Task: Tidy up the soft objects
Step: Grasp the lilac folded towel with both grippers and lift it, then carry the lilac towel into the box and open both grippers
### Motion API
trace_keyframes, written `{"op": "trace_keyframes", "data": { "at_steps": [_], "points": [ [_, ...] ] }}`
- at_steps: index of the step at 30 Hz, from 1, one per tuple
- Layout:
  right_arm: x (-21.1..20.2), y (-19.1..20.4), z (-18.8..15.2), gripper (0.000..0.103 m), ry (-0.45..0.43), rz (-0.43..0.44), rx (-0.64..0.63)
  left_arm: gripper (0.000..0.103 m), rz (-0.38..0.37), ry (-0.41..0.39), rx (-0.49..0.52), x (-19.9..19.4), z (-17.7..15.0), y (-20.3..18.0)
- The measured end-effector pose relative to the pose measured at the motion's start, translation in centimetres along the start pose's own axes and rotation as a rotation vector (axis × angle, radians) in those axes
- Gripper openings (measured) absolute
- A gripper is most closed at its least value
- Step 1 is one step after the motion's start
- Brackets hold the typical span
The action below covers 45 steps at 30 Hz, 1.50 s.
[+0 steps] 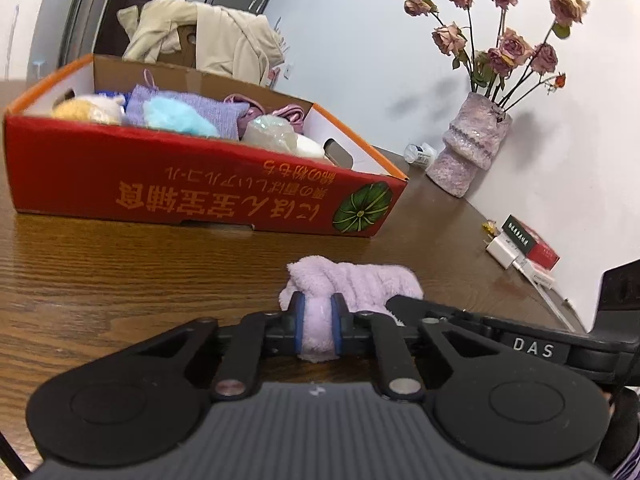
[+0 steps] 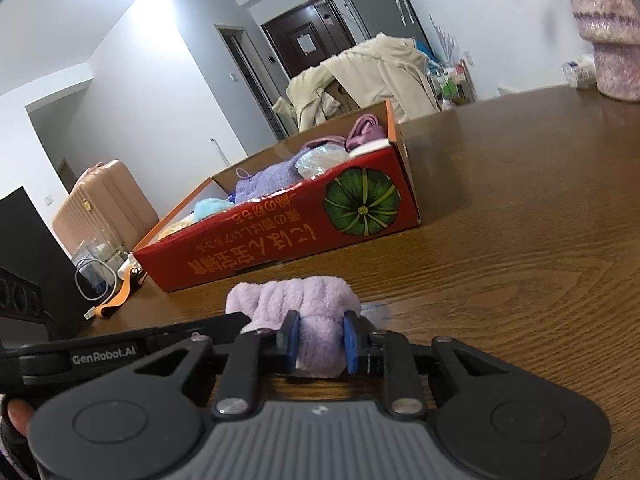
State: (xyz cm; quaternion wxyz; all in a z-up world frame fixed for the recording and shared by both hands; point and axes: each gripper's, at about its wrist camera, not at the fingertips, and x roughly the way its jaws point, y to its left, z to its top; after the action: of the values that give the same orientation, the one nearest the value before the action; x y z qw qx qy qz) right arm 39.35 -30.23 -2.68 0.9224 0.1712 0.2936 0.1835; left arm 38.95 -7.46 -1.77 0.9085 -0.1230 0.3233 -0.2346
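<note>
A fluffy lilac towel [image 1: 360, 280] lies on the wooden table in front of a red cardboard box [image 1: 192, 184]. My left gripper [image 1: 319, 320] is shut on one end of the towel. My right gripper [image 2: 320, 340] is shut on the other end of the same towel [image 2: 292, 296]. The red box [image 2: 280, 240] holds several soft things: a yellow plush, a light blue fluffy piece [image 1: 176, 116], a purple knit cloth [image 2: 266, 180], pink satin fabric and a pale bundle. The right gripper's black body [image 1: 520, 332] shows at the right in the left wrist view.
A pink vase of dried roses [image 1: 468, 144] stands by the wall, with a small bottle [image 1: 418, 154] beside it. Small boxes [image 1: 524, 244] lie at the table's right edge. A cable and orange strap [image 2: 112, 292] lie left of the box. A beige coat [image 2: 360, 76] hangs behind.
</note>
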Motion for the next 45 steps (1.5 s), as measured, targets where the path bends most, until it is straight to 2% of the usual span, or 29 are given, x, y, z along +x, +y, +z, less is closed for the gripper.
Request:
{"op": "trace_keyframes", "data": {
  "at_steps": [5, 8, 13, 16, 21, 25, 30, 34, 37, 39, 42, 45],
  "points": [
    [-5.5, 5.2, -1.8, 0.018, -0.057, 0.06, -0.111, 0.013, 0.074, -0.004, 0.059, -6.9, -2.3, -3.6],
    [-10.1, 8.4, -3.4, 0.018, -0.108, 0.112, -0.098, 0.013, 0.049, -0.073, 0.051, -12.5, -4.5, -5.0],
    [-13.8, 11.4, -3.9, 0.018, -0.136, 0.129, -0.157, 0.013, 0.029, -0.166, 0.067, -18.3, -5.3, -5.8],
    [-14.5, 12.1, -3.7, 0.018, -0.151, 0.121, -0.156, 0.013, 0.023, -0.207, 0.063, -19.7, -4.8, -5.8],
    [-14.5, 12.8, -3.8, 0.018, -0.151, 0.107, -0.152, 0.012, 0.005, -0.222, 0.057, -20.3, -4.3, -5.5],
    [-13.7, 13.2, -1.5, 0.018, -0.167, 0.104, -0.157, 0.012, -0.04, -0.246, 0.076, -20.1, -1.0, -4.8],
    [-9.8, 13.4, 6.1, 0.018, -0.199, 0.125, -0.173, 0.012, -0.042, -0.276, 0.124, -17.4, 7.2, -3.1],
    [-3.0, 12.9, 12.7, 0.018, -0.143, 0.106, -0.146, 0.013, -0.007, -0.206, 0.061, -11.6, 14.2, 0.7],
    [3.6, 11.9, 16.2, 0.018, -0.065, 0.074, -0.102, 0.013, 0.041, -0.137, 0.001, -6.6, 17.6, 4.4],
    [8.2, 10.7, 17.4, 0.018, 0.003, 0.048, -0.041, 0.013, 0.058, -0.078, -0.036, -3.0, 18.9, 6.9],
    [14.5, 8.9, 17.7, 0.018, 0.101, -0.009, 0.03, 0.013, 0.116, 0.033, -0.085, 2.2, 19.2, 10.0],
    [19.8, 6.7, 16.4, 0.019, 0.214, -0.055, 0.11, 0.015, 0.234, 0.137, -0.098, 6.5, 18.3, 12.1]
  ]
}}
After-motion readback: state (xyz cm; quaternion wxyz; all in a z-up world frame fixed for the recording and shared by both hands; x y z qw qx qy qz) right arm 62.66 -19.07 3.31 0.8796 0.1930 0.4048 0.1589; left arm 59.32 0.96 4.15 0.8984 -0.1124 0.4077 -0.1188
